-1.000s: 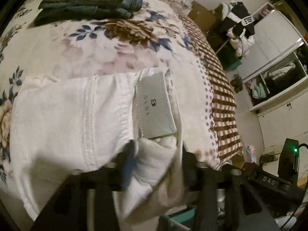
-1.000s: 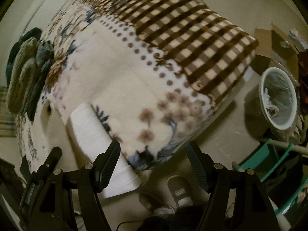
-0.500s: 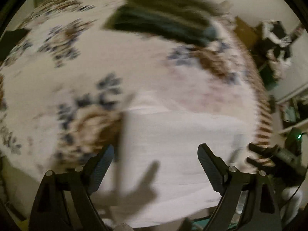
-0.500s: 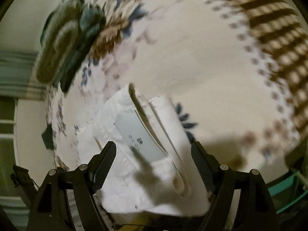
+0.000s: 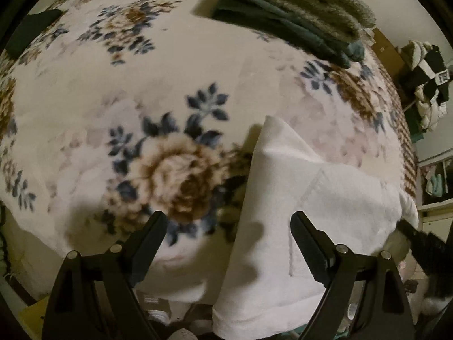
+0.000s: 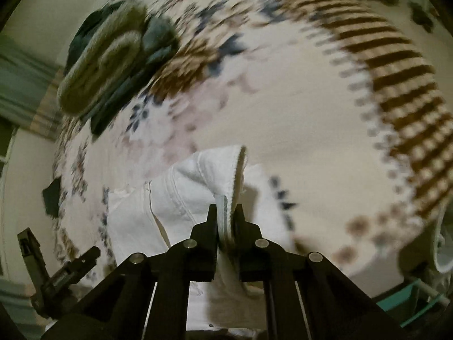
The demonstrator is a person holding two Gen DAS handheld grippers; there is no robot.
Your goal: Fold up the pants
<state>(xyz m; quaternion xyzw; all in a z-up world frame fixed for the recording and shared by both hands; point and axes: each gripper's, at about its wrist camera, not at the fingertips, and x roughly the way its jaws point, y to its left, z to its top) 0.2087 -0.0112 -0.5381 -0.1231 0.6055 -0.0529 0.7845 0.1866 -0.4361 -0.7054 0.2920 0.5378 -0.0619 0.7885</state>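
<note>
White pants lie folded at the near edge of a bed with a floral blanket. My left gripper is open and empty, just above the pants' left edge. My right gripper is shut on the pants' waistband, which stands up in a fold from the rest of the white cloth. The other gripper's black body shows at the right edge of the left wrist view and at the lower left of the right wrist view.
A stack of folded green and teal clothes sits at the far side of the bed; it also shows in the right wrist view. A brown checked blanket border runs along the right. Clothes hang on a rack beyond the bed.
My left gripper let go of the pants, opened and swung left. My right gripper moved from the bed's edge onto the pants and shut on the waistband.
</note>
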